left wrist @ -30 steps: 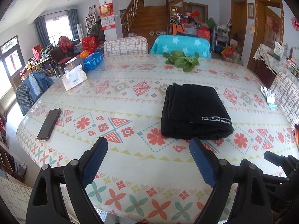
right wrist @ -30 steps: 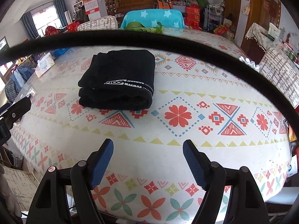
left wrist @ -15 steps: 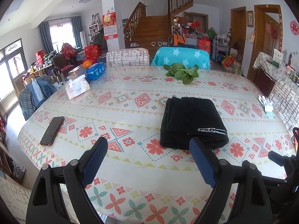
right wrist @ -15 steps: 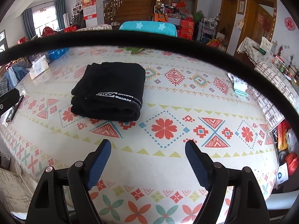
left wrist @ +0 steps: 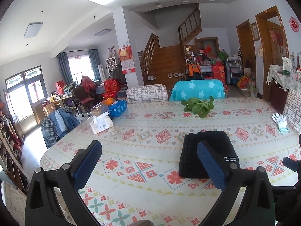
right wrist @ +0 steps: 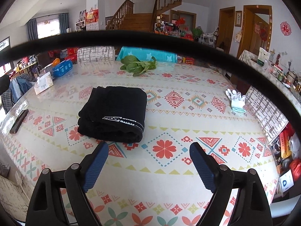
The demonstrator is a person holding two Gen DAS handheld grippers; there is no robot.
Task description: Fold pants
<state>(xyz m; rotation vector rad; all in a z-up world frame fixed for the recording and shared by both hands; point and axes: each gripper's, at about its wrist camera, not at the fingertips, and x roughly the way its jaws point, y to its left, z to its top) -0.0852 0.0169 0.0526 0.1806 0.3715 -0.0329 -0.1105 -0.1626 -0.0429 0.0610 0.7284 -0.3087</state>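
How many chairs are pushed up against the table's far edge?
2: a white-grey patterned chair on the left and a chair with a turquoise star cover beside it on the right. Others may be out of view.

The folded black cloth pants [right wrist: 114, 113] look soft and matt, with a glossy white printed logo band along the near edge. They lie on a table covered by a smooth, slightly shiny patterned oilcloth [right wrist: 169, 188] that catches window glare at 9 o'clock. There a flat dark phone [right wrist: 18, 121] shows a glossy face. At 12 o'clock lie waxy green leaf vegetables [right wrist: 139, 65]; at 2 o'clock, white knitted cloth gloves [right wrist: 236, 98]; at 10 o'clock, a matt paper tissue pack [right wrist: 43, 85]. The gripper arms look like matt black plastic with metal pins, their blue pads [right wrist: 96, 166] rough and finely ribbed.
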